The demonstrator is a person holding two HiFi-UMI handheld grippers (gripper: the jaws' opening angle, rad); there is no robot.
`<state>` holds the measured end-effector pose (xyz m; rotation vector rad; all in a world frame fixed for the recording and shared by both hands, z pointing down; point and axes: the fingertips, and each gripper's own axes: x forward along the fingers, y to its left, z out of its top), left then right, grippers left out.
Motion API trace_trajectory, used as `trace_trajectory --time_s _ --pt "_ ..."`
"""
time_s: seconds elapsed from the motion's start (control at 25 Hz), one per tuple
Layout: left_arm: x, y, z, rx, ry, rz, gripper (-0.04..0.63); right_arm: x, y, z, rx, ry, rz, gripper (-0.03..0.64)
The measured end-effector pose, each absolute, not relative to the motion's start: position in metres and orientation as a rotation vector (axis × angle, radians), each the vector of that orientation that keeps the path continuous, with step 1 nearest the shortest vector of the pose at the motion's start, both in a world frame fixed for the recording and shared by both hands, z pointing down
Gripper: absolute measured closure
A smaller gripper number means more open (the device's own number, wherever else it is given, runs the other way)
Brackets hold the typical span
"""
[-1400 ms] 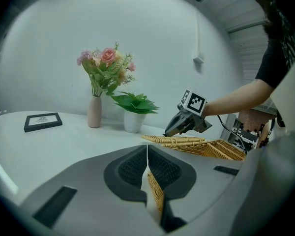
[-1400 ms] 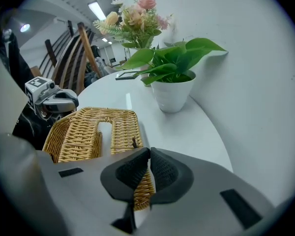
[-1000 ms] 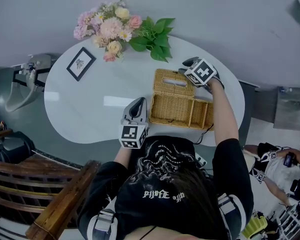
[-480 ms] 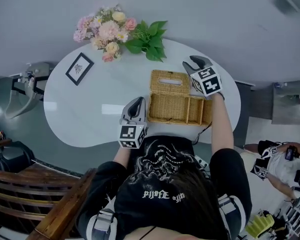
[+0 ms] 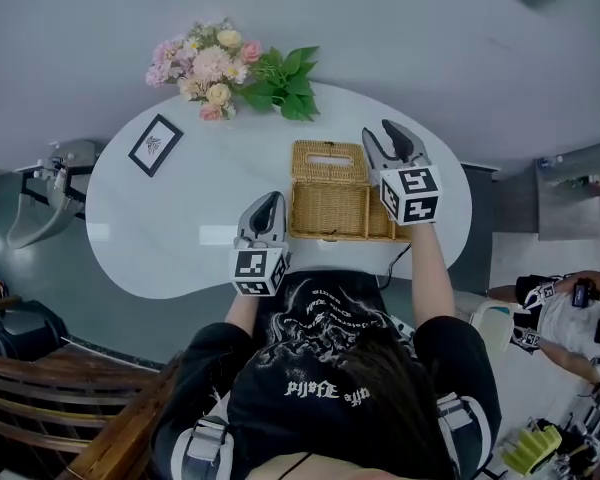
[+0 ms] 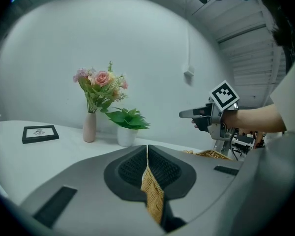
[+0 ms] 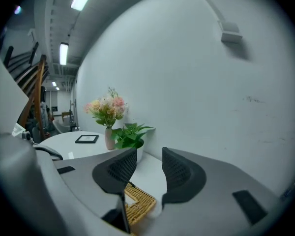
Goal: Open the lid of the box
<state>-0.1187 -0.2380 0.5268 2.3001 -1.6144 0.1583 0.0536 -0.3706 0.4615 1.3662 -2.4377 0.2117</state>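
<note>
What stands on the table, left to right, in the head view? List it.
frame → flowers → plant → box

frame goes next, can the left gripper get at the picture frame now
Probably not yet: the left gripper is shut on the wall of the wicker box. Once released, bare table lies between it and the picture frame.

A white oval worktop carries a pale vase of pink and cream flowers at its far edge. Just beside it stands a leafy green plant in a white pot. A black picture frame sits nearer, to the left. A wooden chair stands apart, lower left.
</note>
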Motion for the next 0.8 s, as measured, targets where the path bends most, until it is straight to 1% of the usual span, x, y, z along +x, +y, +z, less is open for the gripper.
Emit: trace_trajectory --time_s 0.12,0.48,0.8 --pt "-0.117 -0.235 0.518 2.317 -1.624 0.136 0.569 0.055 -0.351 0.457 1.402 -2.487 0.270 0.434" --pt "-0.111 -0.224 0.507 2.342 -1.630 0.090 0.569 0.047 -0.303 0.461 1.467 -2.492 0.238 0.436" --pt "-0.104 -0.213 0.505 2.364 -1.623 0.083 0.569 0.033 -0.268 0.482 1.470 -2.502 0.304 0.449"
